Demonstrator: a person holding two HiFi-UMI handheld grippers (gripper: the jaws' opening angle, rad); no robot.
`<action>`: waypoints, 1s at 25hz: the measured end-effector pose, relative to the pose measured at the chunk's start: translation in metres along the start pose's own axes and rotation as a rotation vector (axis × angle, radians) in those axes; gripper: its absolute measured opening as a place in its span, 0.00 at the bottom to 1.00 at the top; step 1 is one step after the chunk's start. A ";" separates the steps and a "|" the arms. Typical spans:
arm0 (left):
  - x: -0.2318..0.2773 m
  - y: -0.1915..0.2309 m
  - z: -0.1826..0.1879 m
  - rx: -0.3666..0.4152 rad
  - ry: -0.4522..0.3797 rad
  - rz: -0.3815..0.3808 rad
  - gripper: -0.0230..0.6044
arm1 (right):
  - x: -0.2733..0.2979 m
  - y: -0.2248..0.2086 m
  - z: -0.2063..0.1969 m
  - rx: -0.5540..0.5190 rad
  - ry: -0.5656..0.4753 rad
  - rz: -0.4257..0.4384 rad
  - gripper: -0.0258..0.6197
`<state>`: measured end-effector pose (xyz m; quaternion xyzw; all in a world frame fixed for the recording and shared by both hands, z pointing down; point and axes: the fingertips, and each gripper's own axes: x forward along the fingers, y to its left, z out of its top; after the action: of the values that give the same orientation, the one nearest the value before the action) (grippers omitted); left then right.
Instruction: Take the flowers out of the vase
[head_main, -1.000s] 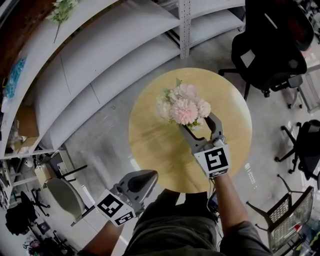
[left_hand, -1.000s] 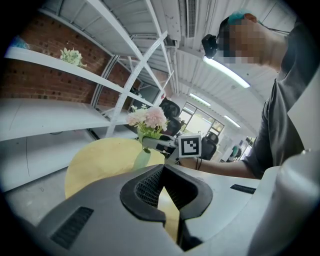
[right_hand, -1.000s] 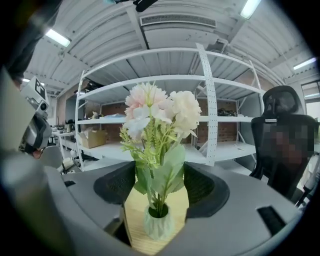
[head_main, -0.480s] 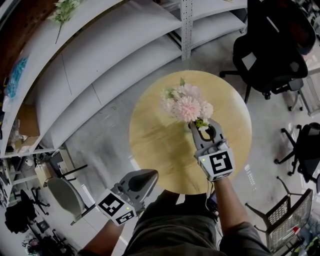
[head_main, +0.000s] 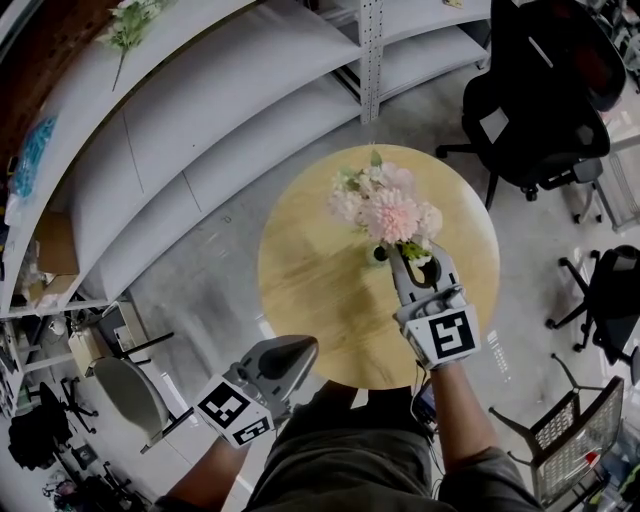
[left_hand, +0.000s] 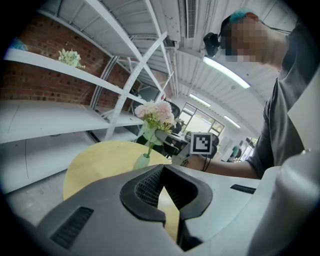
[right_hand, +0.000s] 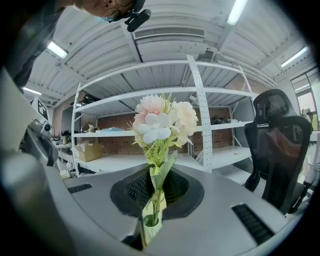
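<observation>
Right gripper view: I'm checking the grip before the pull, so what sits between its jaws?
The green stems of the flowers, just above the mouth of the vase. The right gripper is closing its jaws on them, as the right gripper view shows.

head view looks down; gripper views share table (head_main: 300, 285).

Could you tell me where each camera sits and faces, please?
Head view: on the head, steeply down at the round table; forearms, left gripper, right gripper show.
Left gripper view: on the left gripper, toward the flowers; closed jaws, person's torso show.
Right gripper view: on the right gripper, toward the shelves; jaws closing round flower stems.
Shared: flowers, in all three.
</observation>
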<state>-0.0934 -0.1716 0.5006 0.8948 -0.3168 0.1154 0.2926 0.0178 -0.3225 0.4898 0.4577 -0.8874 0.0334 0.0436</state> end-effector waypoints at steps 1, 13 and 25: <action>0.000 -0.001 0.001 0.001 -0.004 -0.002 0.05 | -0.002 -0.001 0.005 -0.001 -0.005 -0.004 0.08; -0.001 -0.020 0.035 0.034 -0.090 -0.036 0.05 | -0.013 -0.001 0.091 -0.058 -0.105 0.003 0.08; -0.020 -0.047 0.089 0.071 -0.246 -0.027 0.05 | -0.058 0.011 0.226 -0.115 -0.245 0.040 0.08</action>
<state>-0.0768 -0.1851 0.3997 0.9162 -0.3340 0.0122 0.2211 0.0322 -0.2916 0.2585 0.4375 -0.8954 -0.0727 -0.0398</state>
